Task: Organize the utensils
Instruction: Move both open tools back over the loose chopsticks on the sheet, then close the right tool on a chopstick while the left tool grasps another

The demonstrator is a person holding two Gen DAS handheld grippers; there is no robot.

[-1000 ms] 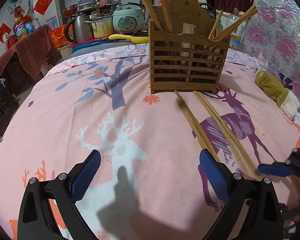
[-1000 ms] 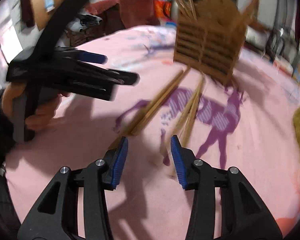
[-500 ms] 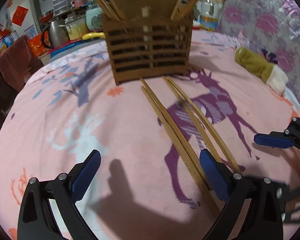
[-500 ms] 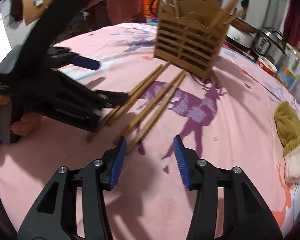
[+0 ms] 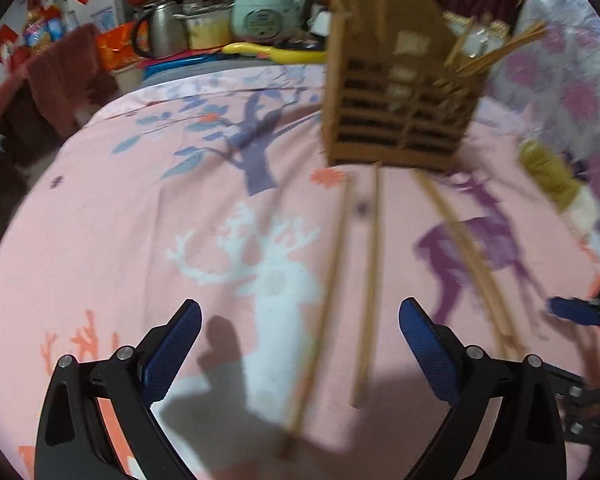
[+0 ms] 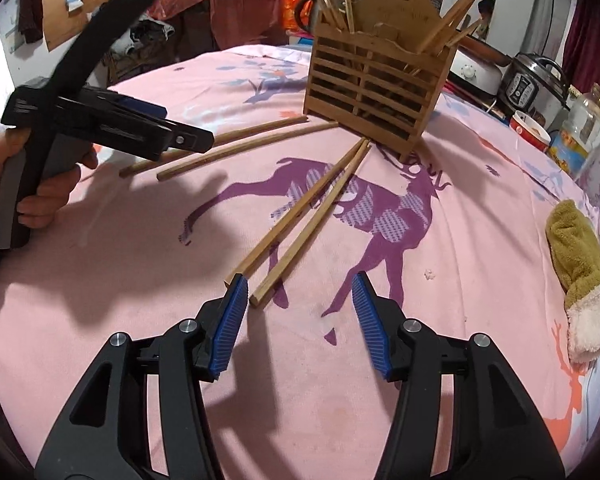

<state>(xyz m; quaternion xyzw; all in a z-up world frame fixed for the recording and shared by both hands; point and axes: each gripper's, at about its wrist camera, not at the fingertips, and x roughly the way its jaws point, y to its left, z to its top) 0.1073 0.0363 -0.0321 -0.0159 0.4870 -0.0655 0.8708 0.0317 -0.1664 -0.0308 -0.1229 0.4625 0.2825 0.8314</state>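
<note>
Chopsticks lie in two pairs on the pink cloth [image 6: 440, 380]: one pair [image 6: 300, 216] before your right gripper [image 6: 298, 316], the other [image 6: 236, 146] under your left gripper [image 5: 298, 344]. Both grippers gape, released, above the cloth. The wooden holder [image 6: 376, 84] stands toward the far edge, a plush mitt [image 6: 580, 276] near the right edge.

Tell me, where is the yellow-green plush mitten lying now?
In the right wrist view the plush mitten lies at the far right on the pink cloth, right of the right gripper and apart from the wooden holder.
</note>
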